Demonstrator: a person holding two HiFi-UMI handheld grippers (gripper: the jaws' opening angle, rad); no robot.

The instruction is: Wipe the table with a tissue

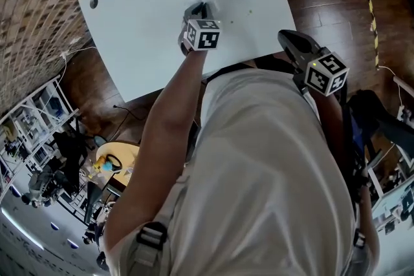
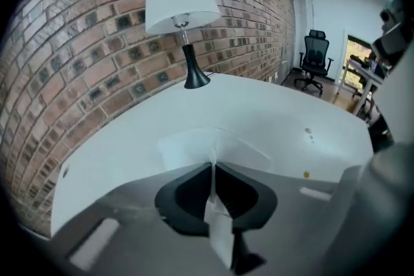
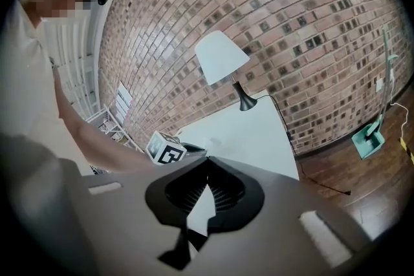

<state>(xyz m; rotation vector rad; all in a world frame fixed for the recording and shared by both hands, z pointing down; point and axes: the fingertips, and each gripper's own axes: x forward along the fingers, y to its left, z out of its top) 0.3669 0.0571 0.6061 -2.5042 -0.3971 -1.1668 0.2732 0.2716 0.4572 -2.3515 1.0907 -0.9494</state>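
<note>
The left arm stretches out over the white table [image 1: 142, 16]. Its left gripper [image 1: 198, 12] tilts down with jaws pinched on a fold of the tissue [image 2: 213, 145], the rest spread flat on the tabletop, ready for wiping, I'd say. The right gripper [image 1: 289, 40] waits at the near edge, jaws pressed together, empty, with its arm tucked close.

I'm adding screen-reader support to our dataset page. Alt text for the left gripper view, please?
The left gripper is shut on a white tissue that spreads onto a white table. Behind stands a white-shaded lamp before a brick wall.
</note>
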